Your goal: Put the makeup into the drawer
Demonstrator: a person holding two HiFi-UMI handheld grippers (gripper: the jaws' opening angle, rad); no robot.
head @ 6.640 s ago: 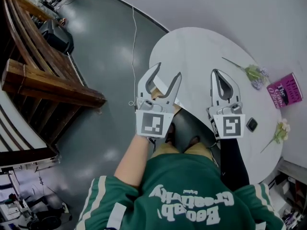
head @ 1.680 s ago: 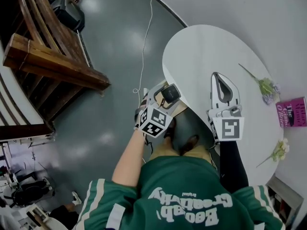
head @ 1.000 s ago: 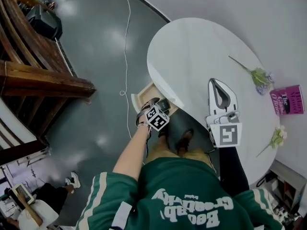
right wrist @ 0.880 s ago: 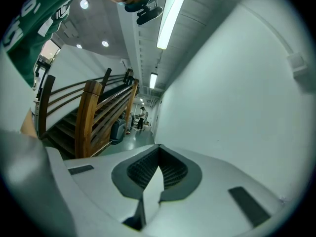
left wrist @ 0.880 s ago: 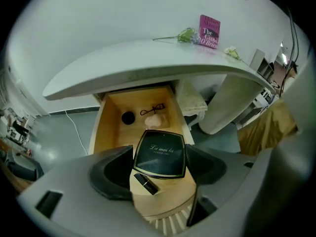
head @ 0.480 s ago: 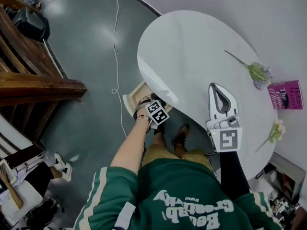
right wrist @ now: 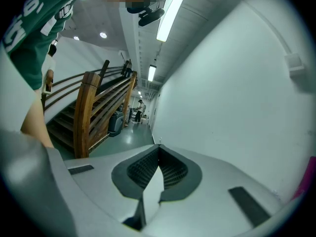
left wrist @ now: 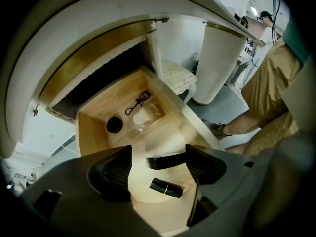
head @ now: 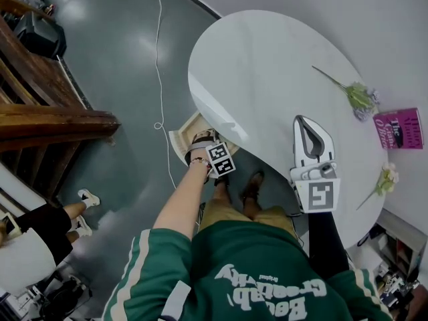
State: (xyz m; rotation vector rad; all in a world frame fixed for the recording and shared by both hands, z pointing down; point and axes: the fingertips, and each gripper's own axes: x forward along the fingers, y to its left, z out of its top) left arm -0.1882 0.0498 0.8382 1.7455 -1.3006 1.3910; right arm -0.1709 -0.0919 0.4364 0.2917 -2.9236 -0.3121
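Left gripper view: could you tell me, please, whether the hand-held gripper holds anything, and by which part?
Nothing is held. The left hand-held gripper has its jaws wide apart over the open drawer; two black makeup pieces lie inside it.

Even indoor light; wide-angle views, bent and dark at the edges.
Soft glare patches sit on the glossy grey floor (head: 134,79) at the head view's far left, and the white oval table (head: 267,65) reads bright. A long ceiling strip lamp (right wrist: 170,6) glows in the right gripper view. The pale wooden drawer (left wrist: 91,132) is warmly lit, its middle hazy.
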